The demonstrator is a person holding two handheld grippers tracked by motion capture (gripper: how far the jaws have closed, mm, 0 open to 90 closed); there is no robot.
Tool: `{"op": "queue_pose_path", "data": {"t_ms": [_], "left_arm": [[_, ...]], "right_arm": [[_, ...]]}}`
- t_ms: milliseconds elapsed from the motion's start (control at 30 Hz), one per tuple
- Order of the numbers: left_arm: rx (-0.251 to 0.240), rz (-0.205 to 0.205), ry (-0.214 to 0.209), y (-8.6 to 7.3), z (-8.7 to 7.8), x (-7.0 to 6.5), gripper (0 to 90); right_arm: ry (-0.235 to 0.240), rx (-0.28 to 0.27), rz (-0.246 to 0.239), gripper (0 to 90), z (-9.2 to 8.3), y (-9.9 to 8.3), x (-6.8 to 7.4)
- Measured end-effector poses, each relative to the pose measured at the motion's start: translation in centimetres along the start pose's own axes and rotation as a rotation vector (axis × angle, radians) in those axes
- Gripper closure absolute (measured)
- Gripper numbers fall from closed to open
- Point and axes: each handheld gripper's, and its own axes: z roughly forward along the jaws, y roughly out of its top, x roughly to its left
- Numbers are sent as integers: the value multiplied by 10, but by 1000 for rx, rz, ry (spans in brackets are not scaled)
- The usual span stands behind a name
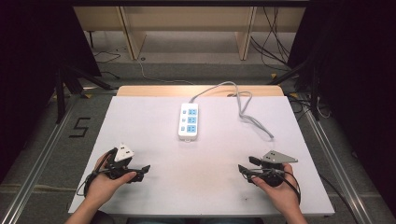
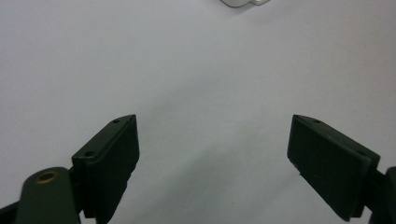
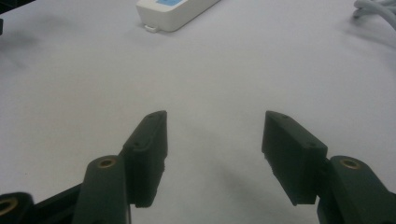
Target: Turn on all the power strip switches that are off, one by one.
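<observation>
A white power strip with three blue-faced sockets lies at the middle back of the white table, its grey cable looping off to the back right. My left gripper rests at the front left, held by a hand, jaws wide apart and empty. At the front right my right gripper points toward the centre, also open with nothing between its jaws. The power strip's near end lies well ahead of it, and a corner of the strip peeks in at the top of the left gripper view.
The table's far edge shows bare wood. Beyond it stand wooden shelf legs and loose cables on the floor. Metal rails run along both sides of the table.
</observation>
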Motion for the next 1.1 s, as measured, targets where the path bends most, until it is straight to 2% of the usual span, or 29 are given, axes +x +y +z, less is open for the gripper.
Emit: {"op": "queue_pose_path", "data": {"t_ms": [233, 367, 533, 600, 667, 700, 733, 867, 900, 967, 1033, 1100], "left_arm": [[2, 9, 4, 0, 1, -1, 167], [3, 7, 5, 0, 0, 0, 169], [-4, 8, 13, 1, 1, 1, 195], [-9, 9, 14, 2, 1, 1, 248], [-26, 1, 15, 3, -1, 1, 363], [-38, 0, 18, 4, -2, 1, 363], [-57, -3, 37, 6, -5, 2, 507], [-78, 25, 32, 6, -8, 1, 726], [-70, 53, 24, 5, -8, 0, 761], [-73, 68, 32, 5, -8, -1, 836], [-74, 72, 34, 6, -8, -1, 893], [-82, 58, 33, 9, -6, -3, 894]], "right_arm": [[-5, -7, -18, 447, -1, 1, 1], [-6, 13, -44, 462, 1, 0, 4], [-6, 15, -34, 453, 0, 1, 4], [-5, 12, -32, 451, 0, 1, 3], [-7, 11, -33, 444, 0, 0, 3], [-8, 9, -34, 443, 0, 0, 3], [-13, 11, -34, 441, 0, 0, 3], [-12, 10, -44, 423, 0, 0, 4], [-9, 13, -46, 417, 0, -1, 5], [-6, 19, -59, 414, 2, -1, 6], [3, 17, -62, 409, 2, 0, 7], [10, 12, -60, 404, 3, 0, 8]]}}
